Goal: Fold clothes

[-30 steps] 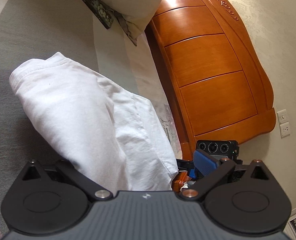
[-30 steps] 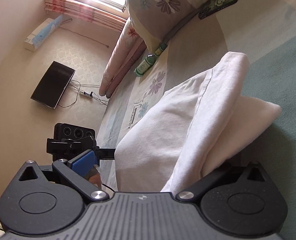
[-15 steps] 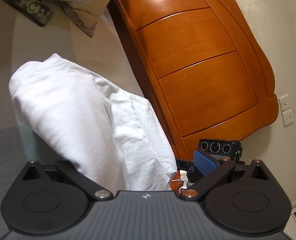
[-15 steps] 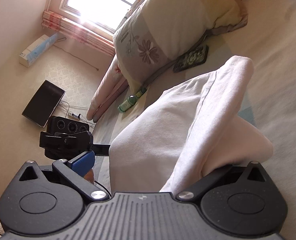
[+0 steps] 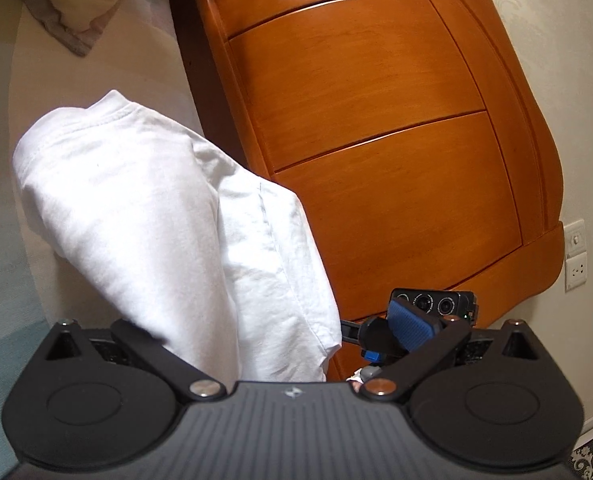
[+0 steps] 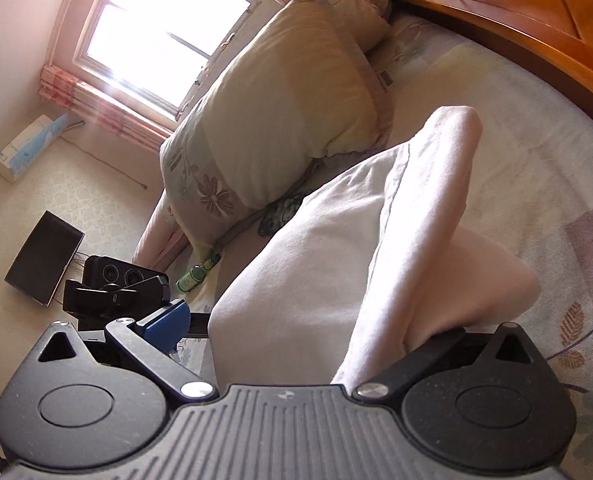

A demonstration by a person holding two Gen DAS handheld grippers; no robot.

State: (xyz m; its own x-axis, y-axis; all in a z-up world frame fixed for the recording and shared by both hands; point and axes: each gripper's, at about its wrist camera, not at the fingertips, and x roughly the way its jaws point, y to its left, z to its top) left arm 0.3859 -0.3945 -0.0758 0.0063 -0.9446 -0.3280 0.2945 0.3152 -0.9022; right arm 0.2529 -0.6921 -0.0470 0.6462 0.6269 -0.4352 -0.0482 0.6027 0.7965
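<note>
A folded white garment hangs in the air between both grippers, its doubled edge pointing away from me. My left gripper is shut on its near end, with the fingers hidden under the cloth. The same garment fills the right wrist view, where my right gripper is shut on it, fingers also covered. The right gripper's blue pad shows beside the cloth in the left wrist view. The left gripper's blue pad shows in the right wrist view. Below the garment lies the bed sheet.
An orange wooden headboard stands close ahead. A large floral pillow lies by the window, with a phone case and a green bottle beside it. Wall sockets sit right of the headboard.
Both grippers have carried the folded garment up the bed toward the headboard and pillow. The grip and the garment's shape look the same.
</note>
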